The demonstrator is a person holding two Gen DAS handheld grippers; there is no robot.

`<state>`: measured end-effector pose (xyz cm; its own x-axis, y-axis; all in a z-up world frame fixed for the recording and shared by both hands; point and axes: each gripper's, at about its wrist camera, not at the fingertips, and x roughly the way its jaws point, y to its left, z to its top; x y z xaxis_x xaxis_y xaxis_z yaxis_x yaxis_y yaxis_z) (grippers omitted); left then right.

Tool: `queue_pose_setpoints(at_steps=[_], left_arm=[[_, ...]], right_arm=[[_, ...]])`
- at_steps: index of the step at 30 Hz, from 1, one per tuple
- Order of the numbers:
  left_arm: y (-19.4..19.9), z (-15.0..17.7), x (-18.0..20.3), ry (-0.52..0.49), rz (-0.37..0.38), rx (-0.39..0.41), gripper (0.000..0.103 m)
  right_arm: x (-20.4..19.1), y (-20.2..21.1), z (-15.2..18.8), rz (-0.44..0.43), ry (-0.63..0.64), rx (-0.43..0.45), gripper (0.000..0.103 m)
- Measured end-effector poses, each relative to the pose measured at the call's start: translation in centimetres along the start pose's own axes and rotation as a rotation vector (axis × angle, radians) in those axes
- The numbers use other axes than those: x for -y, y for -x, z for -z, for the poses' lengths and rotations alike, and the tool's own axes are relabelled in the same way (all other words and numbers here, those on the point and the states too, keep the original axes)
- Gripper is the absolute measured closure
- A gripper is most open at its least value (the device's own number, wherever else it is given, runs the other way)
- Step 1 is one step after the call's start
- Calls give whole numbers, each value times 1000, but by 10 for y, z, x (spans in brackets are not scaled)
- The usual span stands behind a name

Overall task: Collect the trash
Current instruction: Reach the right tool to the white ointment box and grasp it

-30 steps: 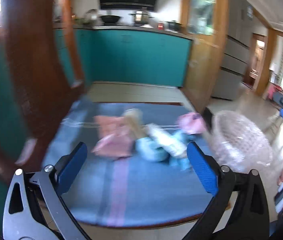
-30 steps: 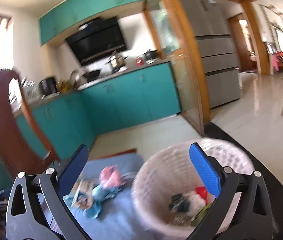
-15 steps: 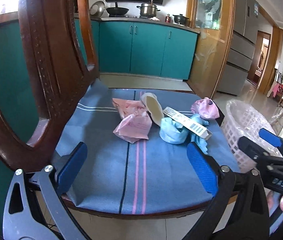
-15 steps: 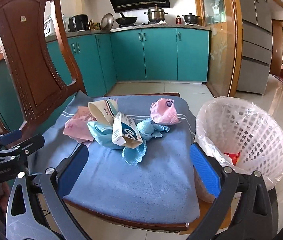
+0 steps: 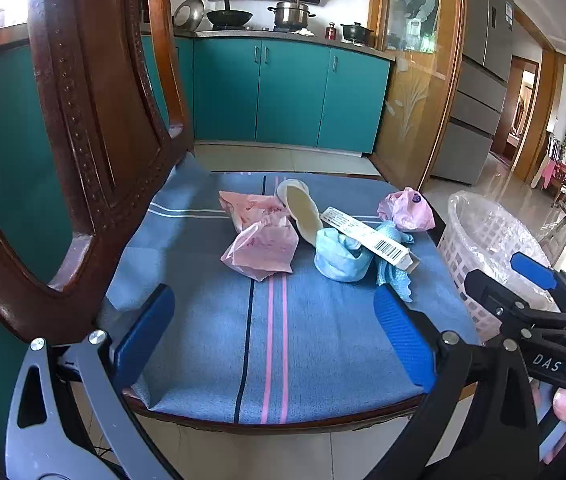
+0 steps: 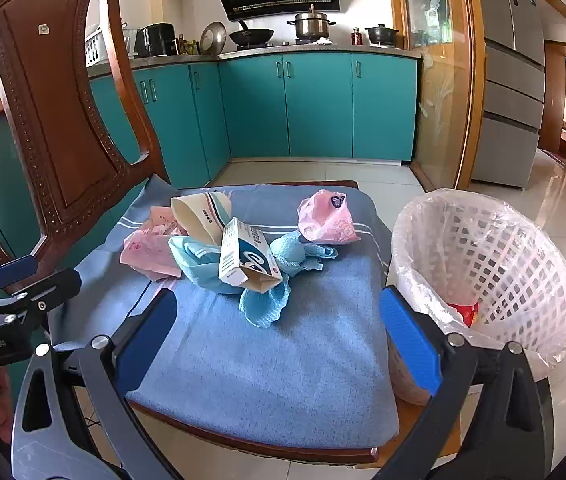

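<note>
Thin pink bags could slip my spread left gripper; right gripper, equally spread, risks toppling the basket.

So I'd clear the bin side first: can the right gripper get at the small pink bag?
Probably yes. The right gripper is open and the pink bag sits apart at the cushion's far right, nothing covering it.
</note>
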<state>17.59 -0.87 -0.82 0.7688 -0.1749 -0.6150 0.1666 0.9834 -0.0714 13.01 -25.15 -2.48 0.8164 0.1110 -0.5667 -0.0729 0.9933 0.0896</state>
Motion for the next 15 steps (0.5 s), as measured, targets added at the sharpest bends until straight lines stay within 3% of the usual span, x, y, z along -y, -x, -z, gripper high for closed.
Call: queue_pose_setpoints(at_steps=[15], left_arm=[[-7, 3, 4, -14, -3, -18, 4]], right_arm=[[3, 1, 1, -1, 14, -6, 4]])
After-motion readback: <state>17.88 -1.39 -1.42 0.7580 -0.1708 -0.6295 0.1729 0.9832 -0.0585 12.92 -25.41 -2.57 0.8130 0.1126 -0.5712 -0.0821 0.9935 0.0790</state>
